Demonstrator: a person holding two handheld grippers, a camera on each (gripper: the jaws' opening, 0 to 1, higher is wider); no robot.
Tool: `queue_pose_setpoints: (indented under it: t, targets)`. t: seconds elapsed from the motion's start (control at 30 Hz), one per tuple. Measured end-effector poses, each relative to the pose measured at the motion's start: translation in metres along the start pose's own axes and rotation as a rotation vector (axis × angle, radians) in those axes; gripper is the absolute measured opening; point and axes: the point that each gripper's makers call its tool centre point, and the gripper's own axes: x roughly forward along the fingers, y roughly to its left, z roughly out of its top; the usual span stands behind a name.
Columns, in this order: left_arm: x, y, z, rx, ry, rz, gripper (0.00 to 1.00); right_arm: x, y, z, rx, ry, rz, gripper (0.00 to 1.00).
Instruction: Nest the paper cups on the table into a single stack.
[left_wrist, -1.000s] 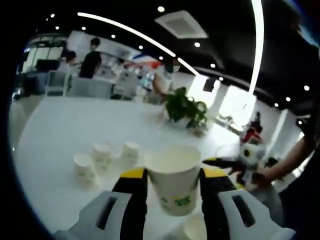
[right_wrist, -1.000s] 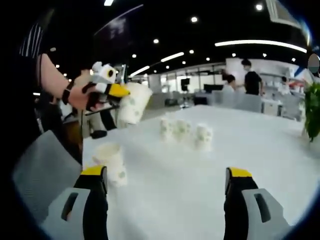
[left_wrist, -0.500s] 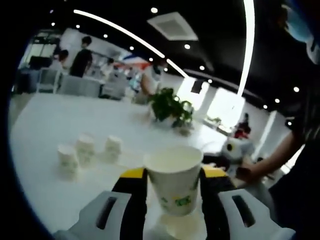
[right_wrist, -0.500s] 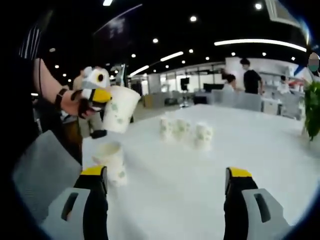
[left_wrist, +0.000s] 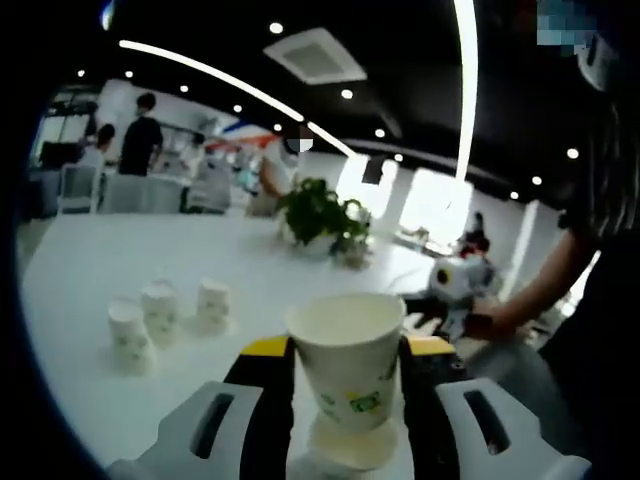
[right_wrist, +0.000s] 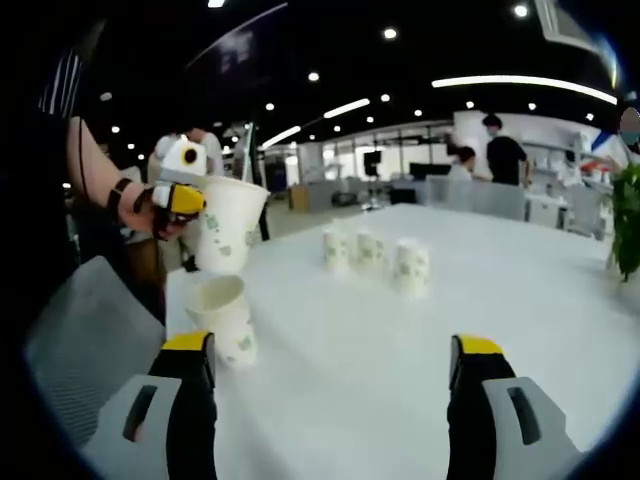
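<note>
We've brought the left gripper (left_wrist: 345, 375) lower, jaws clamped on a cup (left_wrist: 347, 360), now right over the open cup (right_wrist: 224, 318). Right gripper (right_wrist: 335, 375) jaws stay apart.

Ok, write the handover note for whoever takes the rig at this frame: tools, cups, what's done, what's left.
Left tool: shut on a cup, held upright just above the open cup at the table's near edge.
Right tool: open, holding nothing, low over the table.
Three cups stand upside down in a row farther out.
Done: nothing nested yet.
Left: lower the held cup into the open one, then add the other three.
</note>
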Motion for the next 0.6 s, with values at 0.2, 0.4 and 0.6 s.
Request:
queue_pose_setpoints:
  t: [0.2, 0.4, 0.6]
  targets:
    - [-0.001, -0.008, -0.008, 0.031, -0.003, -0.031, 0.39, 0.0, 0.0, -0.003, 0.007, 0.007, 0.001, 0.95]
    - [-0.001, -0.008, -0.017, 0.079, 0.005, -0.025, 0.38, 0.0, 0.003, -0.004, 0.0, 0.015, 0.01, 0.94]
    - [-0.001, -0.007, -0.026, 0.094, 0.02, -0.042, 0.38, 0.001, 0.005, -0.005, 0.003, 0.024, 0.014, 0.94]
